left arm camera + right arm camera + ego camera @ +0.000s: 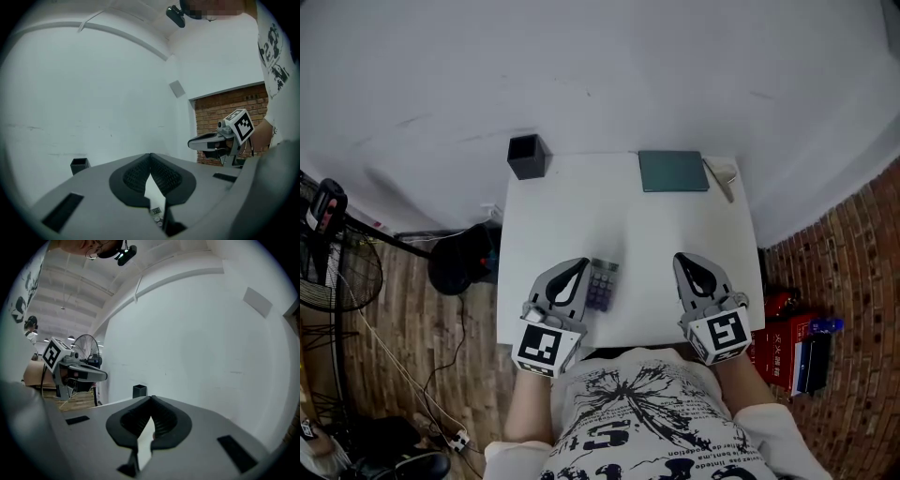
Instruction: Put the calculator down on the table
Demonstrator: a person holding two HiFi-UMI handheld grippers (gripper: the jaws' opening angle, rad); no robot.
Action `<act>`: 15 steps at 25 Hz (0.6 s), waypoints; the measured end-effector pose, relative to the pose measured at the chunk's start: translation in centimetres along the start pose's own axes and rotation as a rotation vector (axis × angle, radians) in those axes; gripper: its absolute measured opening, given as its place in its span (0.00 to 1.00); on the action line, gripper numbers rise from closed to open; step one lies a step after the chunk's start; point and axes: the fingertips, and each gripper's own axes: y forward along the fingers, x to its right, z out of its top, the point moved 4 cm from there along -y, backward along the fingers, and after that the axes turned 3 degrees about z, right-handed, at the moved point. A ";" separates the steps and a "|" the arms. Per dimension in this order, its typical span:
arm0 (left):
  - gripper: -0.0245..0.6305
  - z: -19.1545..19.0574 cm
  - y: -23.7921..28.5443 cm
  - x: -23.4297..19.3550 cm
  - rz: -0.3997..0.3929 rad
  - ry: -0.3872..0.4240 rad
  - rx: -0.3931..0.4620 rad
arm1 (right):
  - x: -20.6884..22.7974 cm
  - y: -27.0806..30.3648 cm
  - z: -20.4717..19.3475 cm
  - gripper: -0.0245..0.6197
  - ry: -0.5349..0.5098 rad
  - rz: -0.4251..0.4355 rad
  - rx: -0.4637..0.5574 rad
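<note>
**Calculator flat on the worktop**

Calculator (pixel 602 284) lies near the front edge of the worktop (pixel 675 225), just beside the left gripper (pixel 579 265). Left and right gripper (pixel 686 260) fingers meet at the tips, holding nothing. Likely light, rigid and smooth; pinch it across the long edges.

The left gripper (pixel 150 155) was seen with its jaws brought together at the tips. A sliver of the calculator (pixel 156 212) was shown low in the gap. A black box (pixel 79 165) was seen at left, and the right gripper (pixel 191 144) before a brick wall (pixel 220 110).
</note>
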 end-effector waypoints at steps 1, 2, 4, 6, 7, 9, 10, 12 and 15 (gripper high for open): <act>0.06 -0.3 0.1 -0.1 -0.002 -0.002 -0.019 | 0.1 0.1 -0.1 0.06 0.005 -0.007 -0.003; 0.06 -0.6 0.2 -0.4 -0.001 -0.008 -0.031 | 0.2 0.3 -0.2 0.06 0.009 -0.013 -0.005; 0.06 -1.0 0.4 -0.8 0.002 -0.022 -0.039 | 0.3 0.6 -0.4 0.06 0.012 -0.023 -0.008; 0.06 -1.1 0.4 -1.0 0.003 -0.024 -0.040 | 0.3 0.8 -0.6 0.06 0.010 -0.028 -0.006; 0.06 -1.1 0.4 -1.1 0.003 -0.021 -0.040 | 0.3 0.9 -0.7 0.06 0.009 -0.028 -0.005; 0.06 -1.1 0.4 -1.2 0.007 -0.020 -0.043 | 0.2 1.0 -0.8 0.06 0.002 -0.026 -0.006; 0.06 -1.1 0.4 -1.4 0.010 -0.020 -0.048 | 0.1 1.1 -0.8 0.06 -0.004 -0.026 -0.009; 0.06 -1.2 0.5 -1.7 0.021 -0.020 -0.061 | 0.0 1.4 -1.0 0.06 -0.014 -0.027 -0.021; 0.06 -1.2 0.5 -2.2 0.035 -0.021 -0.073 | -0.2 1.7 -1.4 0.06 -0.016 -0.029 -0.039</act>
